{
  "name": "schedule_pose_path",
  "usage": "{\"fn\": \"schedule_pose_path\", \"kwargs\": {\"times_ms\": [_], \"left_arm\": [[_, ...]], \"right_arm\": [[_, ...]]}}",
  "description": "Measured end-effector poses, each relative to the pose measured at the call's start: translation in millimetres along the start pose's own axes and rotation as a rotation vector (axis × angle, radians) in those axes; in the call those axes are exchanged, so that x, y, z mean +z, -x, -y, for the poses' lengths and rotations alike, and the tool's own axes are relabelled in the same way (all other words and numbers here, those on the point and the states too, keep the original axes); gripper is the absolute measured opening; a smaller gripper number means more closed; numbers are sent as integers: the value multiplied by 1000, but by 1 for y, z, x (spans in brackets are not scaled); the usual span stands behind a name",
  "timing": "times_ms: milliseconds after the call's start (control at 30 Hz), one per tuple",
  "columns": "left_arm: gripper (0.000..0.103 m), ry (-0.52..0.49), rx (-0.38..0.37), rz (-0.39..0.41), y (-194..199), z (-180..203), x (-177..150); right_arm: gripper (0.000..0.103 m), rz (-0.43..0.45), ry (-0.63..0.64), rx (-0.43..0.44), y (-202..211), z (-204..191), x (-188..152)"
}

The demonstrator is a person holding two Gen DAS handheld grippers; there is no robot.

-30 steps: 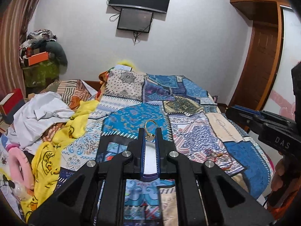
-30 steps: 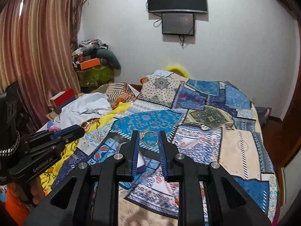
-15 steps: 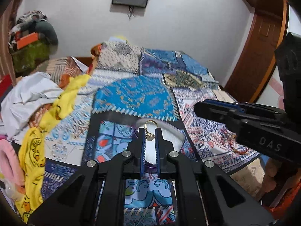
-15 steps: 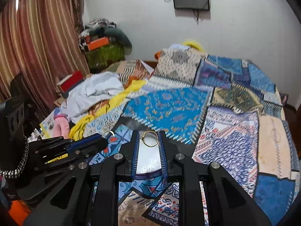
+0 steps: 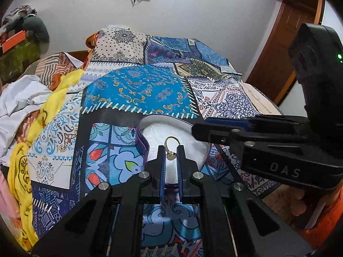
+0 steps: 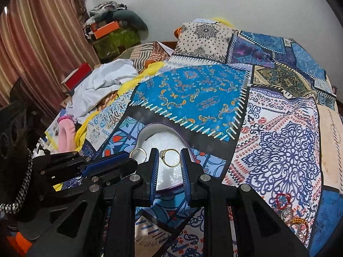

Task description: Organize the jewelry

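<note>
My left gripper [image 5: 171, 151] is shut on a gold ring [image 5: 170, 147] and holds it over the white padded inside of an open purple-edged jewelry box [image 5: 150, 126] on the patchwork bedspread. My right gripper [image 6: 169, 156] is shut on a second gold ring [image 6: 170, 158] over the same box [image 6: 148, 133]. In the right wrist view the left gripper comes in from the left with its ring [image 6: 138, 153] at its tip. In the left wrist view the right gripper body [image 5: 268, 137] crosses from the right above the box.
Loose bracelets and beads [image 6: 293, 216] lie on the bedspread at the lower right. A heap of white and yellow clothes [image 5: 32, 98] covers the bed's left side. A red box [image 6: 78, 75] and a curtain stand to the left. A wooden door [image 5: 285, 38] is at the right.
Both grippers have tipped down and moved closer to the bed, each still holding its ring. The open jewelry box has come into view directly beneath both of them.
</note>
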State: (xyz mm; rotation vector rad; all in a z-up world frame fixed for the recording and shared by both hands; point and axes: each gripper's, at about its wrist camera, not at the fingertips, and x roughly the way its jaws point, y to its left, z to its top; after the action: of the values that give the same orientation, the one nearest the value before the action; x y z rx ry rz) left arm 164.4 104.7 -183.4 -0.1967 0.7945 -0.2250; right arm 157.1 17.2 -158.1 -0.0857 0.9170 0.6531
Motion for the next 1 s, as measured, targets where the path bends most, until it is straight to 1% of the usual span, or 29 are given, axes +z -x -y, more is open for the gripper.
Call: {"fn": "schedule_pose_path", "kwargs": {"times_ms": [200,333,433,600,667,733,933,1000], "left_arm": [[8,-7,27,-5,0,0,1],[8,-6,41,4,7,0,1],[9,-14,53,20,17,4,3],[15,-34,85,59,34,14,10],[21,-43,98,78,42,20,13],[25,-48,103,96,49,24,16],[36,-60,113,150,71,43,23],[38,-62,114,167,76,51,25]], "right_arm": [[19,-26,9,-1,-6,-1,0],[33,-33,-26,16,-4,5,1],[34,-5,-30,9,6,5,3],[34,60,-29,-18,32,5,7],[34,92,-28,-37,46,6,7],[34,123,-27,-55,60,9,7],[34,200,-11,-136,97,15,3],[34,219,-15,-148,108,18,0]]}}
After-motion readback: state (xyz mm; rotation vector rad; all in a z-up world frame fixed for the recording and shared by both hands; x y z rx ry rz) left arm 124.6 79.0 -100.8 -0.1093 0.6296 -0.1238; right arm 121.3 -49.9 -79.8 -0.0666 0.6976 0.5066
